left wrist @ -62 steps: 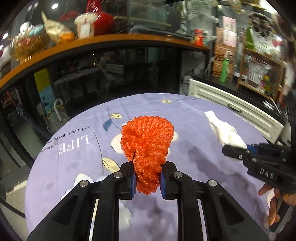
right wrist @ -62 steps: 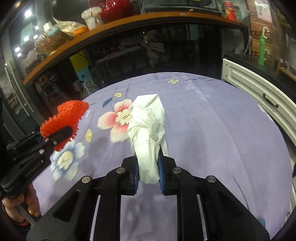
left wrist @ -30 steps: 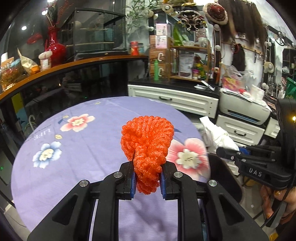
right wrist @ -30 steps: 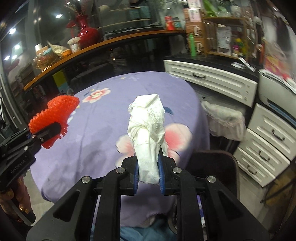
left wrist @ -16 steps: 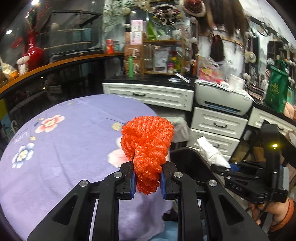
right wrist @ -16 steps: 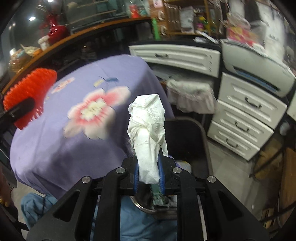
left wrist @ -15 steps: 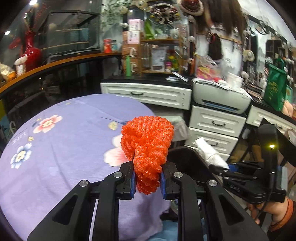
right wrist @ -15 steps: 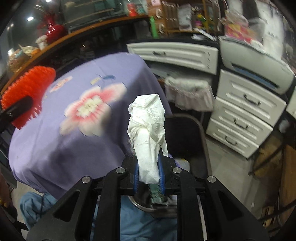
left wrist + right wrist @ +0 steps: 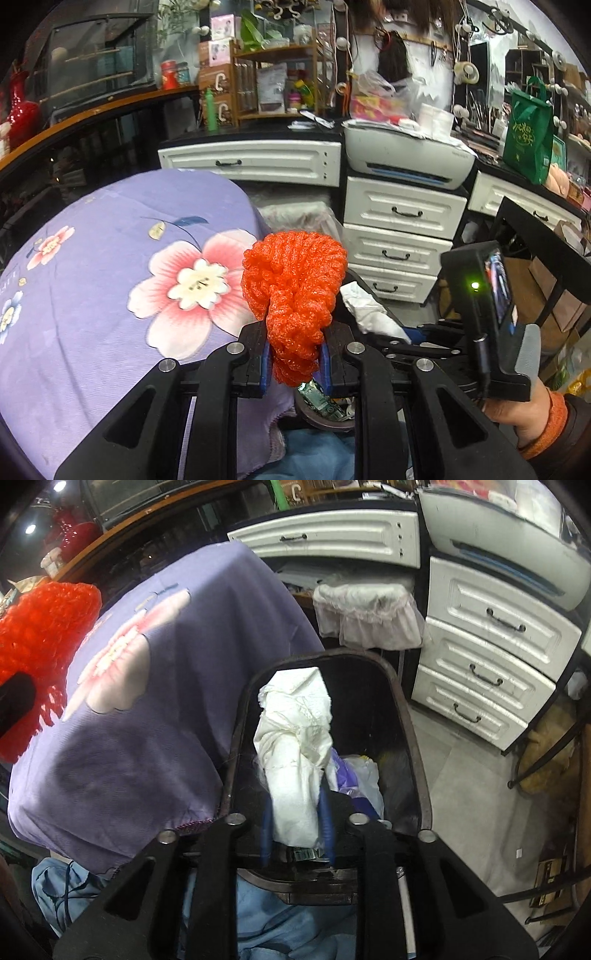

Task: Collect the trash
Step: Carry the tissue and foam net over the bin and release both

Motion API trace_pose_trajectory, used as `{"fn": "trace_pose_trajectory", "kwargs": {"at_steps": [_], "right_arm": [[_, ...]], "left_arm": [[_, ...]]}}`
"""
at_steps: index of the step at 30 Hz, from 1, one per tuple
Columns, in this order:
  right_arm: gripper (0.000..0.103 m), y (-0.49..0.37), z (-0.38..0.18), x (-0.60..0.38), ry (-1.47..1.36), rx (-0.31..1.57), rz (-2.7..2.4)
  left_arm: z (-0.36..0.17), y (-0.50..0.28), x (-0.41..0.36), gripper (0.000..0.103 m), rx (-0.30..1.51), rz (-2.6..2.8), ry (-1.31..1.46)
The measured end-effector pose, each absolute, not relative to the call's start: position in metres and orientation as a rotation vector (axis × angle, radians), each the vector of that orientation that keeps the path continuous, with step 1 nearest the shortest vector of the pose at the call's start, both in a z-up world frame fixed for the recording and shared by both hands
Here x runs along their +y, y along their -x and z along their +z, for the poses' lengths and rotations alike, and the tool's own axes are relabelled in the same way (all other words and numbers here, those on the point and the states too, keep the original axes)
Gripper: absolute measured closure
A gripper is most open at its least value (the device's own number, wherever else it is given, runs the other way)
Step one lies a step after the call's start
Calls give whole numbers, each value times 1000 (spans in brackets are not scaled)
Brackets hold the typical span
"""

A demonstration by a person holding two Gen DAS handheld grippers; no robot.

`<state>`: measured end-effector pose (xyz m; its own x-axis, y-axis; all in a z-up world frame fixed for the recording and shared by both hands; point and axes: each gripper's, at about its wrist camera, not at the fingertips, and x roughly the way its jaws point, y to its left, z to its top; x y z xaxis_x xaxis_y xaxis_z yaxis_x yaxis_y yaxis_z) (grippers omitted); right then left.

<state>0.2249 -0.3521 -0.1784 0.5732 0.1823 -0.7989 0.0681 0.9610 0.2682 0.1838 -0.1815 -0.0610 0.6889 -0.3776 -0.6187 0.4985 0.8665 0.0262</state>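
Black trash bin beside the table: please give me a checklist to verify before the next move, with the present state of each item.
1. White tissue is over the black trash bin: ok.
2. Right tool has let go: its jaws have just been opening and blue pads look clear of the tissue, which is still between them: ok.
3. Tissue has dropped into the bin: not ok yet.
4. Left tool grips the orange foam net firmly: ok.
5. Orange net is over the bin: cannot tell; it appears at the purple tablecloth edge.
6. Bin has room: ok, some trash inside.
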Motion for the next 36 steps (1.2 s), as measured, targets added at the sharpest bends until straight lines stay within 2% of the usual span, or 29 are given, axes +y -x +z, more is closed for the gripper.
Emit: {"fn": "trace_pose_trajectory", "kwargs": {"at_steps": [1,3,15,31,33,34,35,36], "right_arm": [[52,-225,-180,-353,-291,964,67],[46,-224,-184,-355,-295,961,60],[46,-198,-175,-373,-238,926,-50],[46,-150,-179,-435,-346,898,-197],[46,-147,-181,-437,-352,901,-208],[46,-145,-182,-439,-358,901,-212],[46,-144,-182,-440,-359,900,-215],[46,-142,-182,-441,-359,900,-218]], "left_arm": [[-64,-184,-183,83,653,-497,-199],[-67,-184,-187,83,661,-499,-205],[-92,-193,-213,83,729,-541,-246],[-161,-229,-274,80,914,-584,-328],[-166,-232,-279,72,928,-584,-345],[-167,-233,-281,62,932,-579,-354],[-168,-234,-281,48,933,-574,-358],[-168,-233,-281,41,930,-573,-359]]}}
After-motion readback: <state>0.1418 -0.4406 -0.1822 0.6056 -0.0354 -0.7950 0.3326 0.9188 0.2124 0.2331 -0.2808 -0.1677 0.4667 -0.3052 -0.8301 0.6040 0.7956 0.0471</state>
